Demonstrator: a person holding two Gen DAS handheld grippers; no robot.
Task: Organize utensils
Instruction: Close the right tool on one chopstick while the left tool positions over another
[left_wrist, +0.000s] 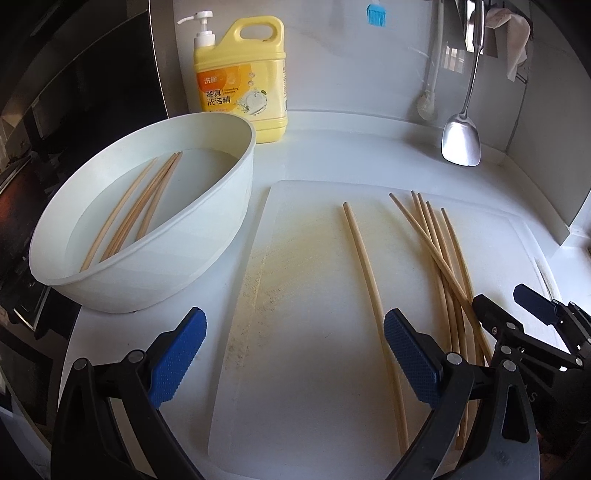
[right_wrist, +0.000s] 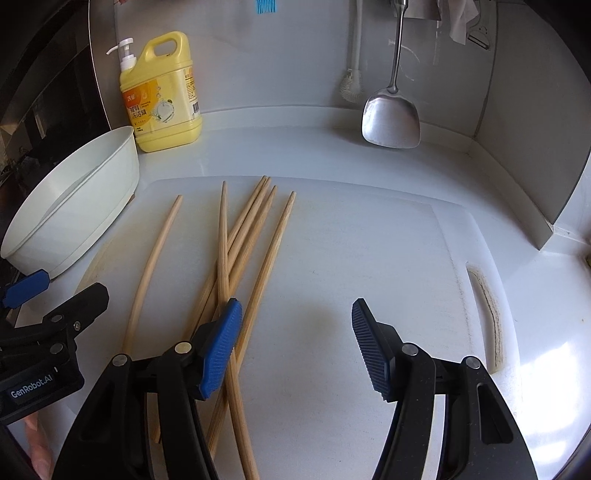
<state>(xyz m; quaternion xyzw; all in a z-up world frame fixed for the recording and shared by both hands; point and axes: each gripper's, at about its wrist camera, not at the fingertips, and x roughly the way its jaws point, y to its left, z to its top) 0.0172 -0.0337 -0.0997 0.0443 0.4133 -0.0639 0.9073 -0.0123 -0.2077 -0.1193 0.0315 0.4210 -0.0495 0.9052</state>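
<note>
Desk (left_wrist: 351, 155): white surface with white back wall; carries all items below.
Cutting board (left_wrist: 303, 295): white, flat on the desk, just right of the basin; yellowish stain along its left part.
Basin (left_wrist: 207, 229): white, oval, left side of the desk, touching the board's left edge or nearly so; holds water and about 4 chopsticks in basin (left_wrist: 140, 206), leaning against the near wall.
Detergent bottle (left_wrist: 242, 81): yellow, white pump, upright behind the basin against the wall.
Spatula (left_wrist: 461, 136): steel, hanging at the wall, blade low by the desk.
Chopstick bundle (right_wrist: 243, 251): 5 wooden sticks, crossed loosely on the board, tips toward the wall.
Single chopstick (left_wrist: 369, 288): lies alone on the board, left of the bundle, apart from it.
Left hand-held gripper (left_wrist: 295, 354): jaws spread wide, holding nothing, poised low above the board's near-left part; the single chopstick passes by its right finger.
Right hand-held gripper (right_wrist: 295, 343): jaws apart, holding nothing, low above the board; left finger over the bundle's near ends.
</note>
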